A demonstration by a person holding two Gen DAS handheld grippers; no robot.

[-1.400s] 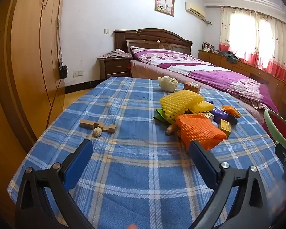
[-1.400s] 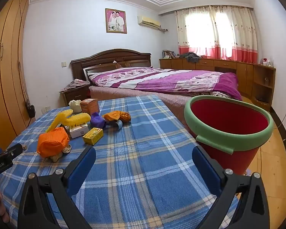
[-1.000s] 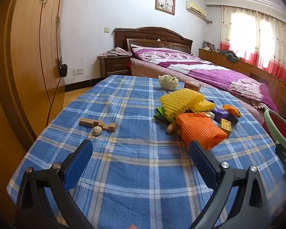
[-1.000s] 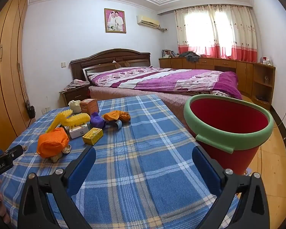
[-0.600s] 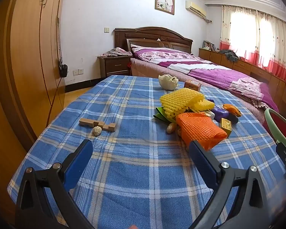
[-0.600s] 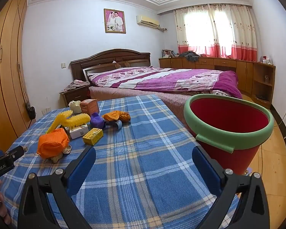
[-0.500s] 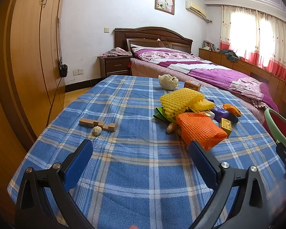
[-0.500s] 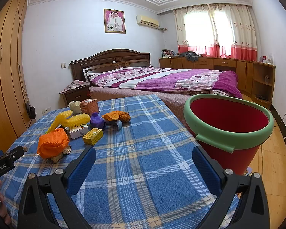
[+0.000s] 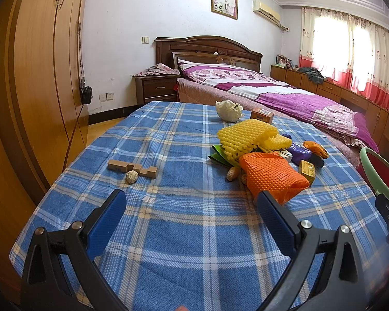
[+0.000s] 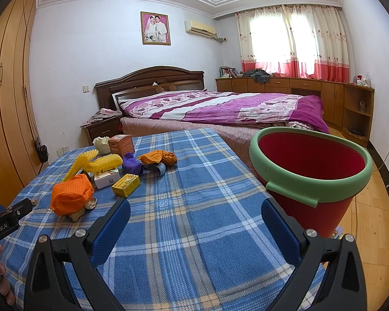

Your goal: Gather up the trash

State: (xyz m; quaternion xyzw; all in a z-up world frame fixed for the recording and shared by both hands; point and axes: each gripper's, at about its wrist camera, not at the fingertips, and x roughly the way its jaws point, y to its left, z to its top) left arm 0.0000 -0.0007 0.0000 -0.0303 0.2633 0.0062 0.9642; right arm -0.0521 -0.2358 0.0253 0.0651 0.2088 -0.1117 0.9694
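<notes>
In the left wrist view almost nothing is changing against the earlier pictures: the left hand-held gripper (image 9: 190, 211) is still hovering released over the plaid bench (image 9: 168, 233), so collecting is not yet starting. The trash is lying ahead: an orange foam net (image 9: 271, 176), a yellow foam net (image 9: 246, 136), peanut shells (image 9: 233, 173).

In the right wrist view the right hand-held gripper (image 10: 194, 220) is also staying released and empty. The red bucket (image 10: 308, 171) is standing just beside the bench edge, and the trash pile is lying well apart from it.
</notes>
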